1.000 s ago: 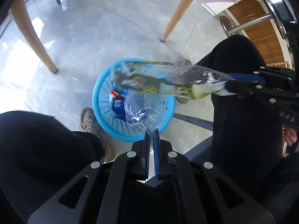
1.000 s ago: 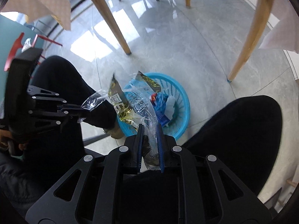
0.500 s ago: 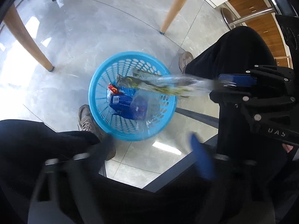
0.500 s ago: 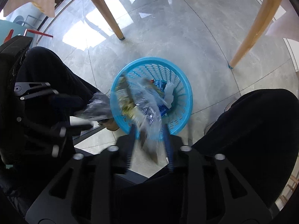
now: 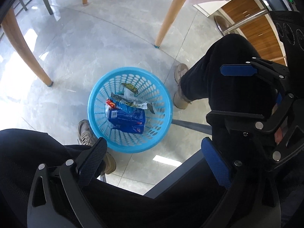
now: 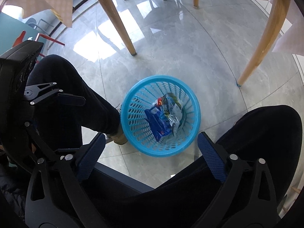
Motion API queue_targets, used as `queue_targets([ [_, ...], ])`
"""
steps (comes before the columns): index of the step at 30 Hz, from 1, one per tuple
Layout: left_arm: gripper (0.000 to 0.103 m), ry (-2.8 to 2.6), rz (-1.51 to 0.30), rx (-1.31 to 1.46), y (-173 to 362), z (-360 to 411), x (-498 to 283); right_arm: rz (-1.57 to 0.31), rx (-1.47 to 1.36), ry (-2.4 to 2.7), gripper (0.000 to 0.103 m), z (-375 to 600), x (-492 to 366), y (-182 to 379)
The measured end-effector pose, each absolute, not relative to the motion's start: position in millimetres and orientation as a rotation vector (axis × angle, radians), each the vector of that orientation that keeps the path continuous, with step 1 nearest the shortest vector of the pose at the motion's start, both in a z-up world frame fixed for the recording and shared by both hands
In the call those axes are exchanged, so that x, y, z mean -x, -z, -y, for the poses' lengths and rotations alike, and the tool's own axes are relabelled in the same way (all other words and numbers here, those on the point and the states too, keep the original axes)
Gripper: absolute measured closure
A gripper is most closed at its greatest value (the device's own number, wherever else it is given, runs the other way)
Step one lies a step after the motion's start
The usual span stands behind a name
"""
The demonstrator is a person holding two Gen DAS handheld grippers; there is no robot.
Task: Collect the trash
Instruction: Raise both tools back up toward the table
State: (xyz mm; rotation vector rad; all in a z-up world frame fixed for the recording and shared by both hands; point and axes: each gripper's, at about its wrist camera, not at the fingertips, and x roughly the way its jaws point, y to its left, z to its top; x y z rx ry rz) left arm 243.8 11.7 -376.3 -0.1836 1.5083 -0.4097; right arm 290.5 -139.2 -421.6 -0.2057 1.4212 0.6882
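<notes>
A blue plastic basket [image 5: 95, 112] stands on the grey floor between the person's feet; it also shows in the right wrist view [image 6: 197, 110]. Inside lie a blue snack packet [image 5: 129, 122], a clear yellow-green wrapper [image 5: 133, 104] and a red-topped packet [image 5: 110, 103]; the wrappers also show in the right wrist view [image 6: 169, 114]. My left gripper [image 5: 153, 156] is open and empty above the basket. My right gripper [image 6: 152, 153] is open and empty above it too, and shows side-on in the left wrist view [image 5: 228, 102]. The left gripper shows at the left of the right wrist view [image 6: 62, 117].
The person's black-trousered legs [image 5: 224, 76] and shoes [image 5: 85, 131] flank the basket. Wooden table legs [image 5: 169, 19] stand on the floor behind, with a cloth hanging above. A dark chair edge [image 6: 117, 174] lies below the grippers. A wooden cabinet [image 5: 254, 24] is at the right.
Both grippers opened and let go of the clear wrappers, which dropped into the basket. Both grippers rose higher above the basket.
</notes>
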Motion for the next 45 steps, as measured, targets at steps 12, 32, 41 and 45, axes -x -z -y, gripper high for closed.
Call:
queue_targets([
  [12,0.006,0.384,-1.398,0.224,350,-21,-233,-1.278,0.175,-0.754,0.009,138,-281,393],
  [32,0.006,0.334,-0.909,0.317,209,-60,-212,-0.818,0.035,-0.959,0.009,191,-263,240],
  [41,0.006,0.292,-0.689,0.201,157,-64,-221,-0.652,0.03,-0.913,0.009,215,-273,190],
  [45,0.006,0.253,-0.648,0.139,142,-63,-239,-0.619,0.079,-0.883,0.009,208,-287,180],
])
